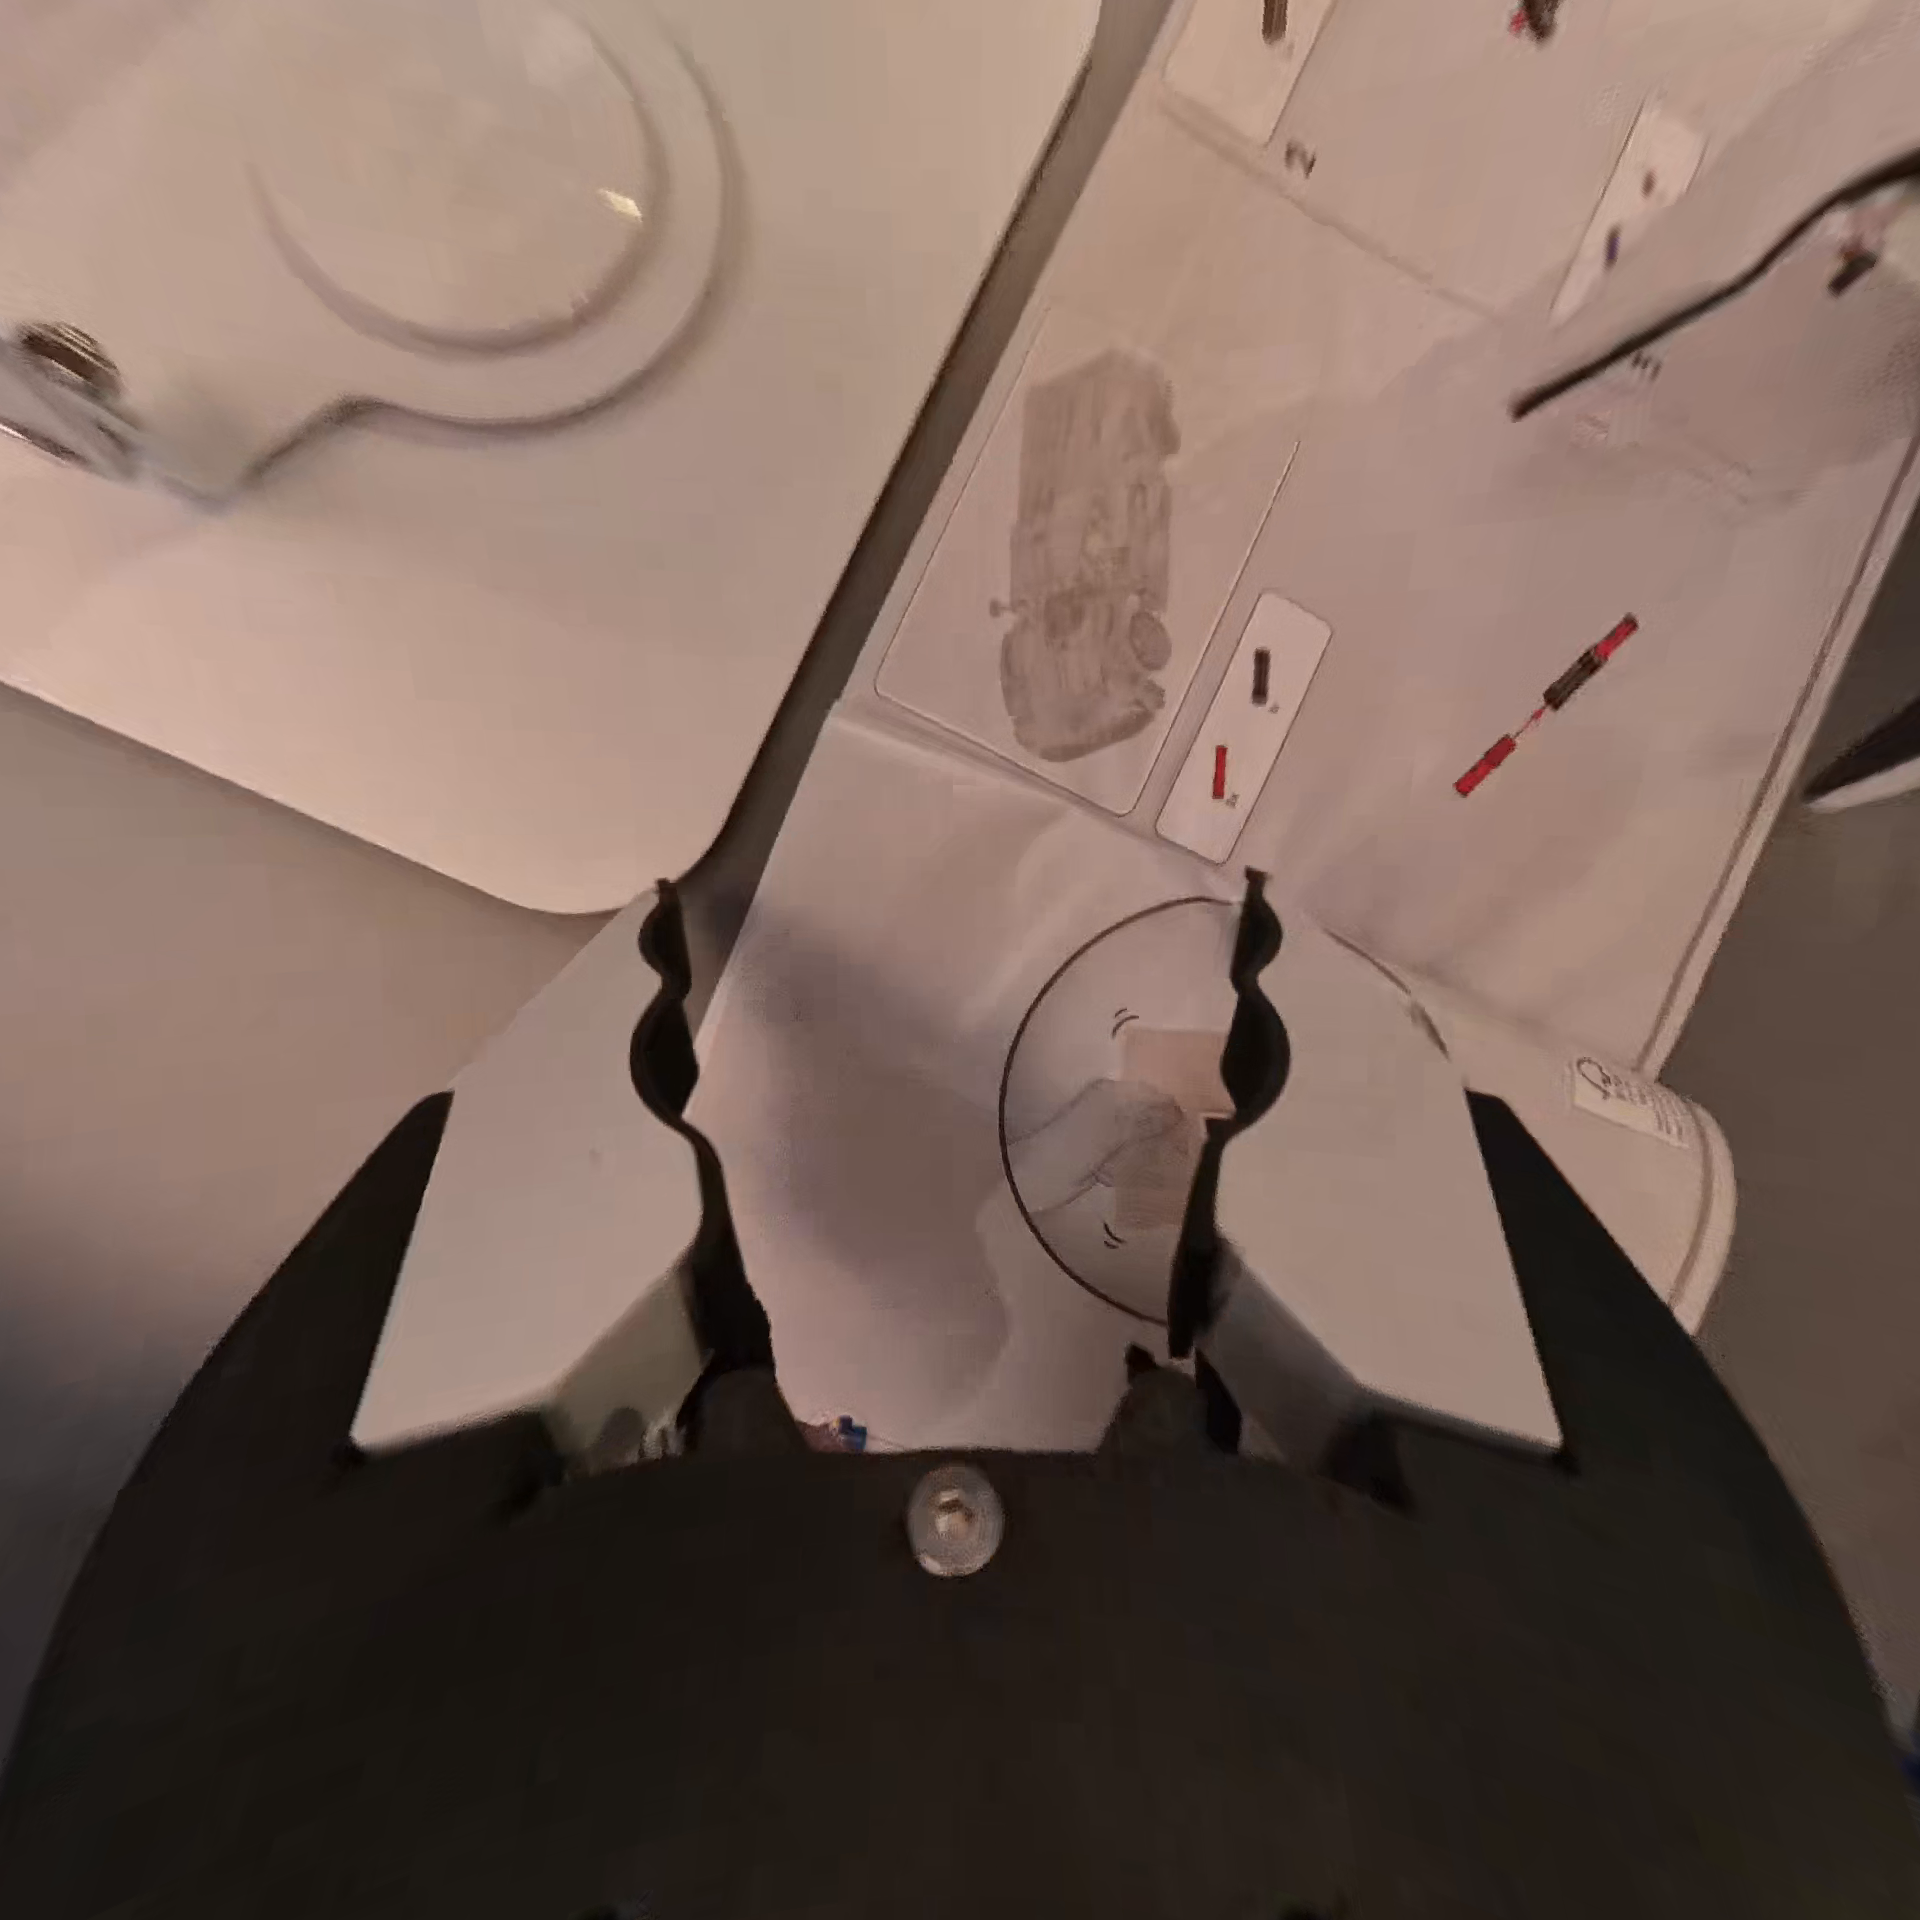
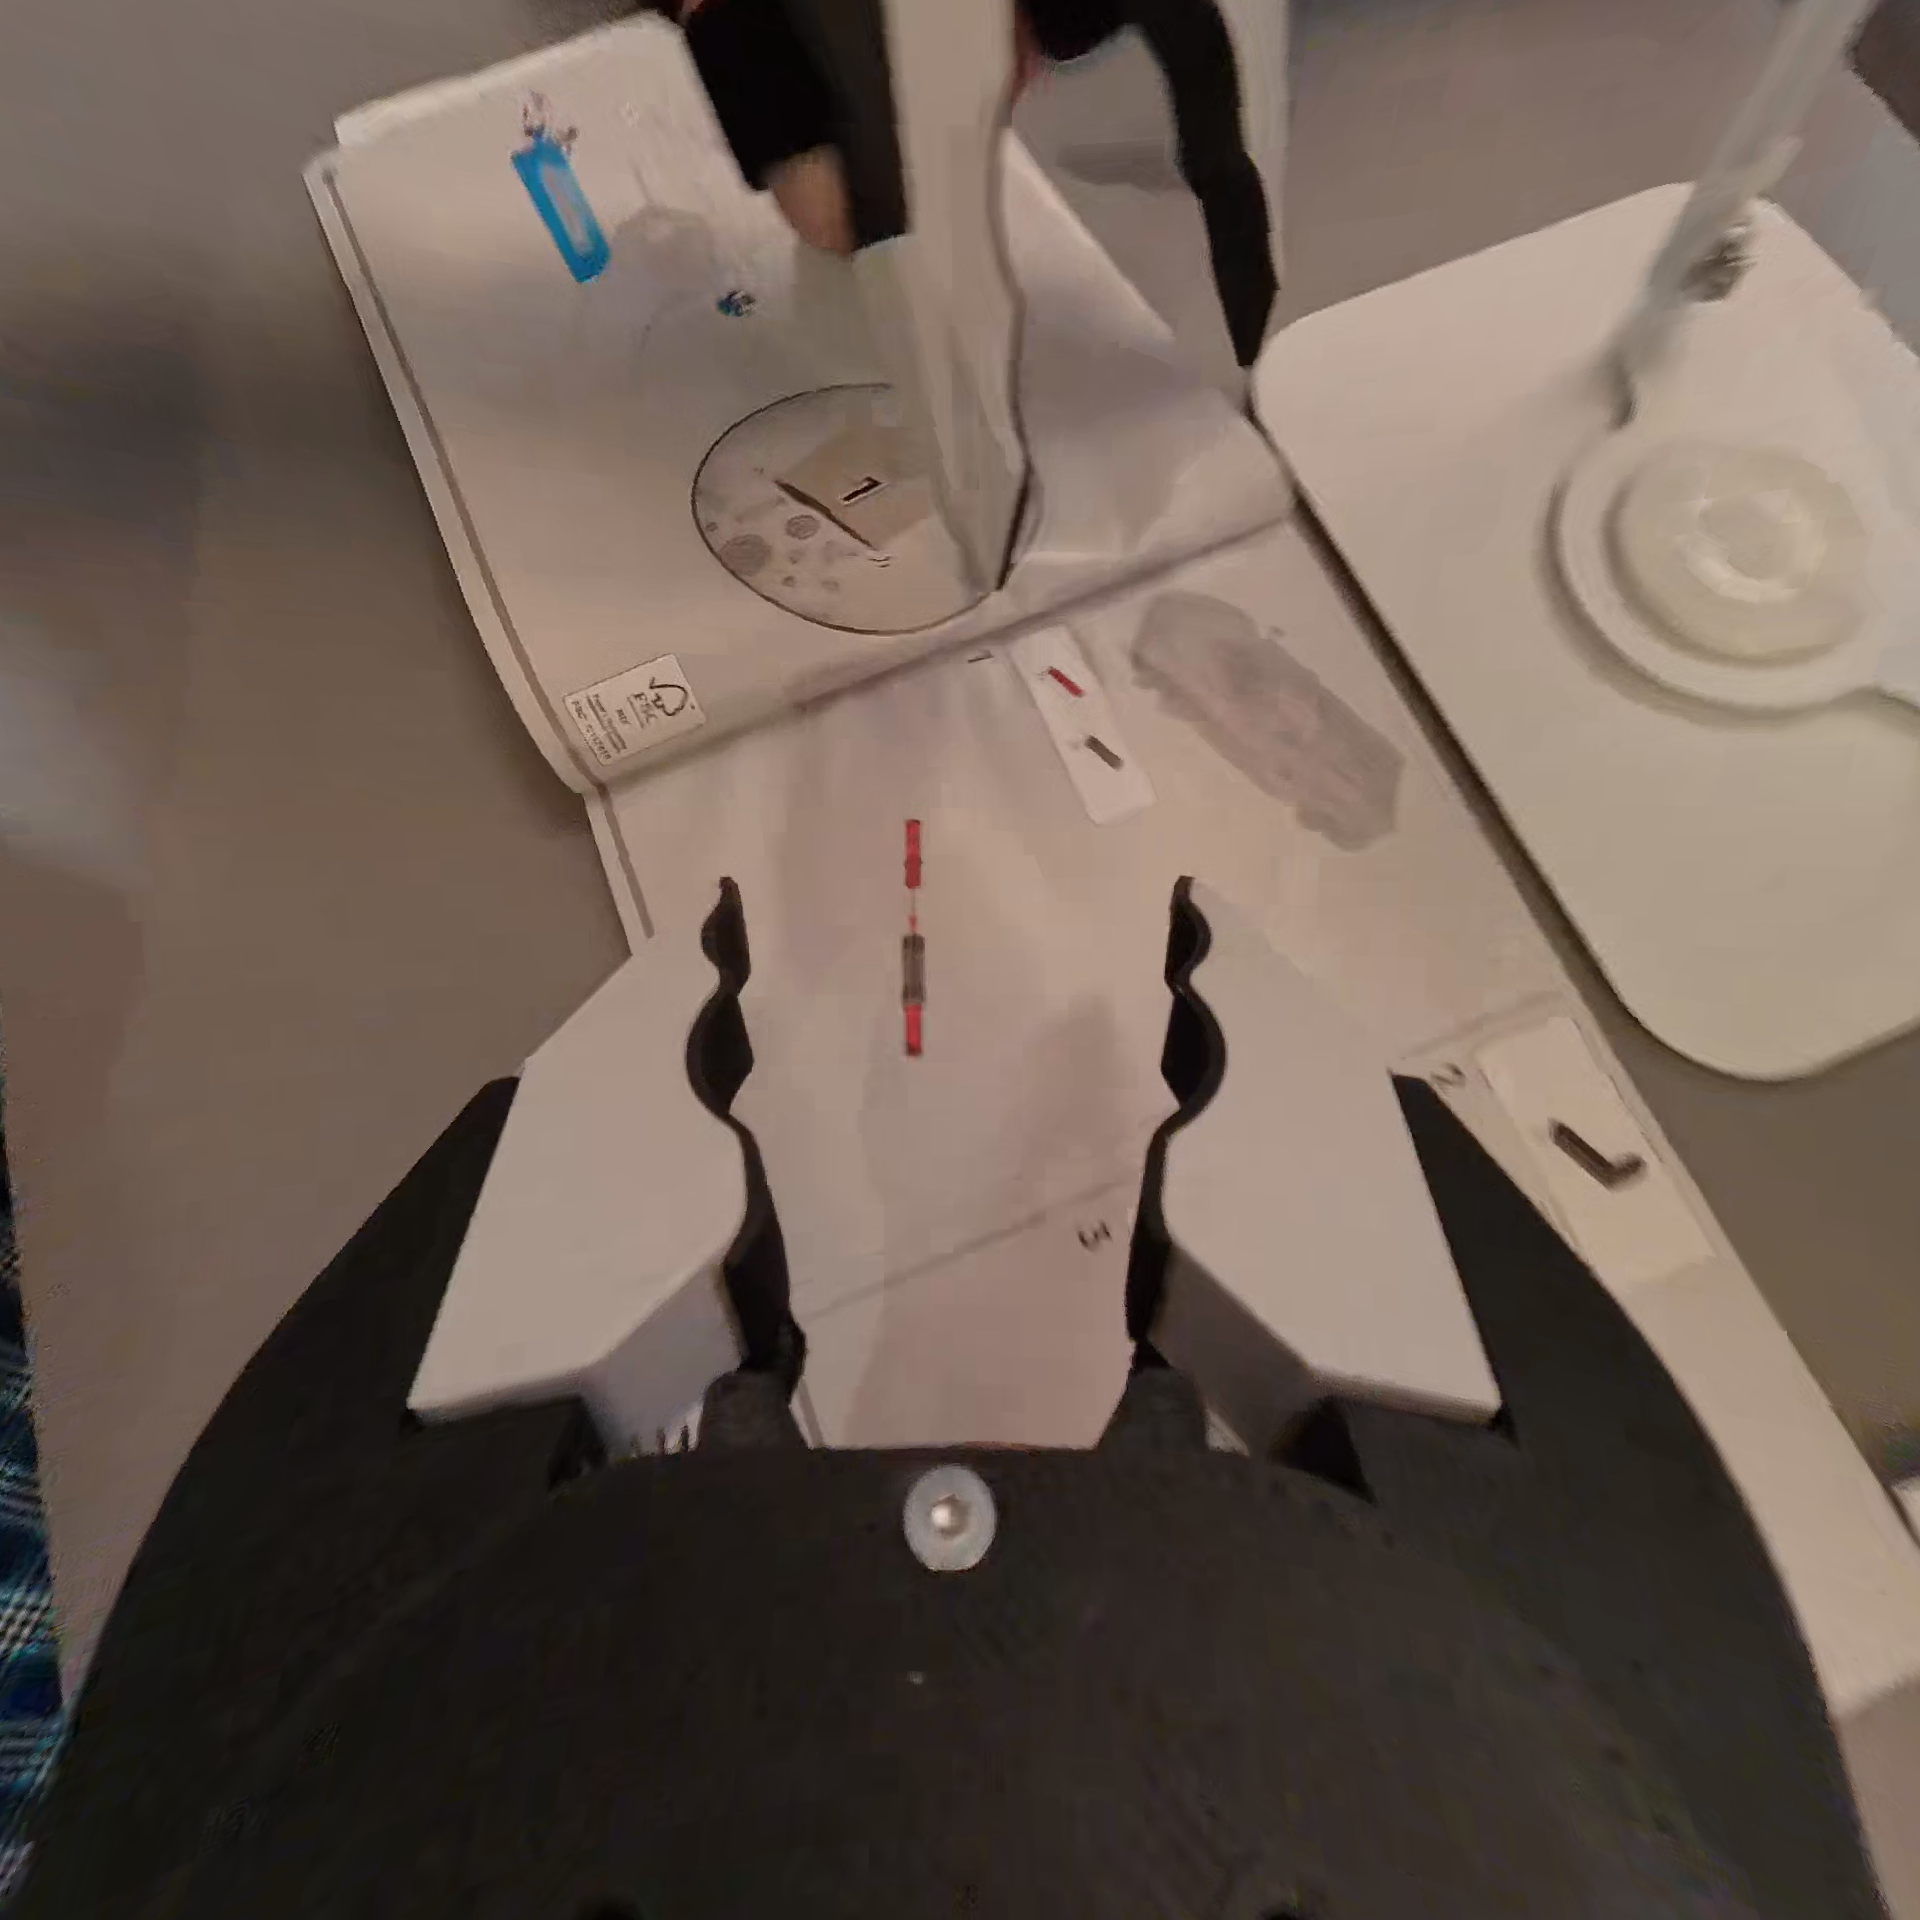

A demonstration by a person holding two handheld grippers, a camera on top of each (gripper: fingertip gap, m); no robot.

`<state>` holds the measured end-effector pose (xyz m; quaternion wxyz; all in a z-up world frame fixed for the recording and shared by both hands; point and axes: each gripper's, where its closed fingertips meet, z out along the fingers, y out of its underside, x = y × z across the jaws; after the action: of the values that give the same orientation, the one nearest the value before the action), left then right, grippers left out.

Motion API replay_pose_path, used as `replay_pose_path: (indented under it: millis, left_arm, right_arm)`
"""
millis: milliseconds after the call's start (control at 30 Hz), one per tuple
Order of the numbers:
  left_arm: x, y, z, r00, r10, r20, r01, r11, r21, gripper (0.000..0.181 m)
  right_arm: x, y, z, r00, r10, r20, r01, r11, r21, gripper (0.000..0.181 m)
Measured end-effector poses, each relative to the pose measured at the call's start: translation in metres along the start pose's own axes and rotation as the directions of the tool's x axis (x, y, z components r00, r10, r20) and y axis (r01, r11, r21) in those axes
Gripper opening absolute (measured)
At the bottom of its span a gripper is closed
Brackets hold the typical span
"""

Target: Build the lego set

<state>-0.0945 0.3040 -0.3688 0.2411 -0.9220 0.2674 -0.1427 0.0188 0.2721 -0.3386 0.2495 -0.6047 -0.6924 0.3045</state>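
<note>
An open white instruction booklet (image 1: pixel 1382 582) lies flat on the grey table, with printed drawings of a grey car and small red and black pins. It also shows in the right wrist view (image 2: pixel 935 748). My left gripper (image 1: pixel 958 883) is open and empty, low over the booklet's left page near a printed circle. My right gripper (image 2: pixel 954 888) is open and empty above the right page, over a printed red and black pin drawing. The left gripper (image 2: pixel 1039 312) also shows at the top of the right wrist view, with its tip on the page beside the fold. No loose bricks are in view.
A white stand base (image 1: pixel 395 436) with a round raised disc and a metal post sits right beside the booklet; it also shows in the right wrist view (image 2: pixel 1662 675). Bare grey table (image 2: pixel 260 831) lies on the booklet's other side. A plaid sleeve edge (image 2: pixel 21 1507) shows at far left.
</note>
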Motion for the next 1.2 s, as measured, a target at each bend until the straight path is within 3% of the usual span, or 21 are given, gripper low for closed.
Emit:
replay_pose_path:
  millis: [200,367,567,767,900,1200]
  left_arm:
    - [0.007,0.004,0.001,0.997,0.016,-0.076,-0.023,0.996,-0.089,0.089]
    - [0.012,0.009,-0.004,0.987,-0.002,-0.159,-0.02,0.991,-0.136,0.075]
    - [0.038,0.013,-0.011,0.931,-0.086,-0.356,0.034,0.988,-0.15,0.061]
    - [0.043,0.018,-0.01,0.91,-0.147,-0.388,0.064,0.973,-0.221,0.043]
    - [0.042,0.027,-0.009,0.91,-0.131,-0.395,0.03,0.967,-0.252,0.019]
    - [0.055,0.019,-0.023,0.855,-0.145,-0.497,0.089,0.987,-0.134,0.003]
  right_arm:
    - [-0.015,0.011,0.031,1.0,-0.017,0.016,0.018,0.999,-0.028,0.073]
    - [-0.021,0.015,0.028,0.999,-0.04,0.019,0.041,0.999,-0.01,0.068]
    - [-0.045,0.026,0.016,0.989,-0.121,0.086,0.121,0.993,0.007,0.06]
    - [-0.054,0.028,0.013,0.983,-0.153,0.1,0.152,0.988,0.015,0.051]
    - [-0.055,0.028,0.012,0.982,-0.167,0.093,0.166,0.986,0.019,0.046]
    - [-0.054,0.026,0.008,0.981,-0.181,0.07,0.178,0.983,0.044,0.041]
